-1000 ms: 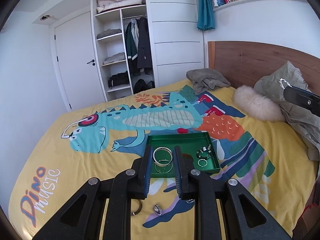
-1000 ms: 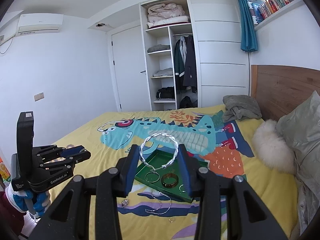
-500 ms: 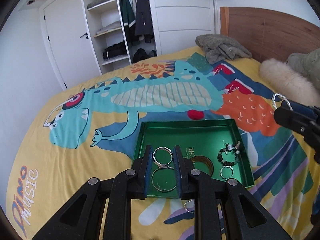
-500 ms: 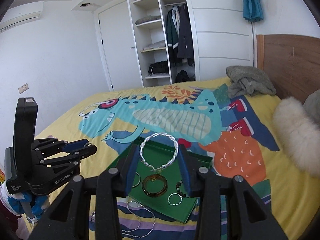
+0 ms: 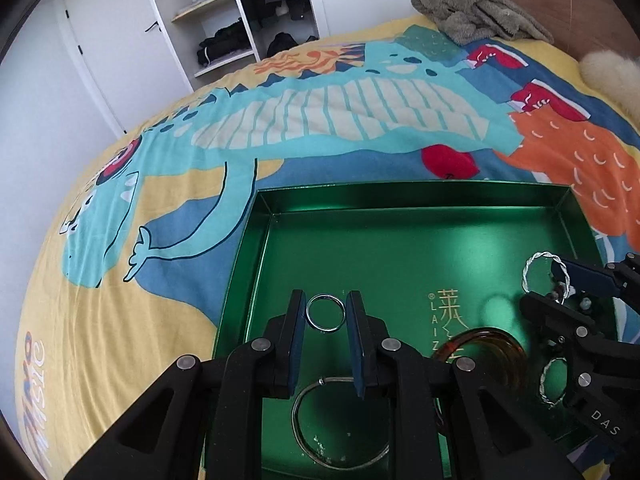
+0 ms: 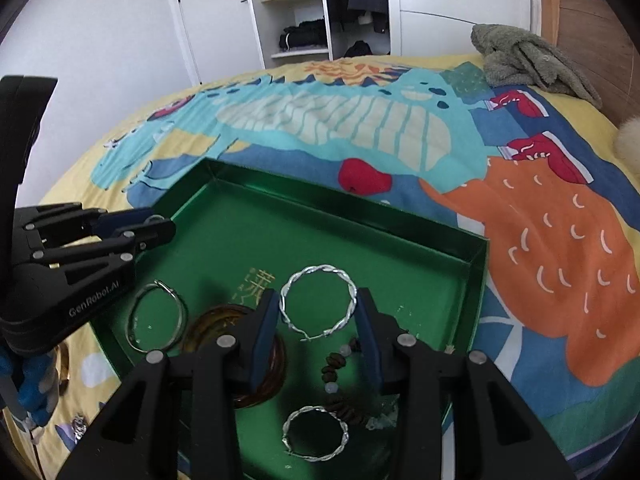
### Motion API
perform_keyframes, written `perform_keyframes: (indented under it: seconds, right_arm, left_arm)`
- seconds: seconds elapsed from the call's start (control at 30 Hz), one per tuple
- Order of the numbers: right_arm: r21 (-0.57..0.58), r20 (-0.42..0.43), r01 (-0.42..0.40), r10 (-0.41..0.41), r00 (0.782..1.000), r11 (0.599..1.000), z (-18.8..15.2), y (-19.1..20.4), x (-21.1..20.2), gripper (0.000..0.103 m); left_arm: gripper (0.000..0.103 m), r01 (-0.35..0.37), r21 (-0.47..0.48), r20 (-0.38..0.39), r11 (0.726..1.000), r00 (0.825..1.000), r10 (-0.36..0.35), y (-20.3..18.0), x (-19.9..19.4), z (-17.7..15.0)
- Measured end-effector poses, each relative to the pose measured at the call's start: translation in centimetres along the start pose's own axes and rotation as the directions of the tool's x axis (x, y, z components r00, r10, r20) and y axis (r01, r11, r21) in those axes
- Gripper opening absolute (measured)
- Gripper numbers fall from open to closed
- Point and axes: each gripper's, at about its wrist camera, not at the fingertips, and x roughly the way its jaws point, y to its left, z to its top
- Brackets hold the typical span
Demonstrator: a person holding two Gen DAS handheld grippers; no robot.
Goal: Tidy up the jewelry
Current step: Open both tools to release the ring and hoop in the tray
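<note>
Since both hands dropped from high over the bed to just above the green tray (image 5: pixel 256 240), I'm now at the set-down stage, w/ only the release left. My left gripper (image 5: pixel 326 320) is nearly closed, pinching a small plain silver ring (image 5: pixel 325 313) across its width btwn the pads, above the tray's left half. My right gripper (image 6: pixel 318 314) is partly open, clamped on the twisted silver hoop (image 6: pixel 318 302), held upright over the amber bangle (image 6: pixel 236 320) & beads (image 6: pixel 334 364).
</note>
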Motion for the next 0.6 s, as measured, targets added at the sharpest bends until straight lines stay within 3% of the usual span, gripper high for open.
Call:
perform_keyframes:
  seconds: [0.3, 0.6]
  right_arm:
    - [-0.028, -0.092, 0.027, -0.029, 0.995, 0.999, -0.4, -0.5, 2.9, 0.037]
    - [-0.024, -0.090, 0.036, -0.038, 0.995, 0.999, -0.7, -0.7, 3.1, 0.038]
  left_arm:
    - [0.020, -0.007, -0.018, -0.048, 1.000, 0.999, 0.006, 0.3, 2.8, -0.6]
    - [0.021, 0.007, -0.056, -0.043, 0.998, 0.999, -0.009, 0.5, 3.2, -1.3]
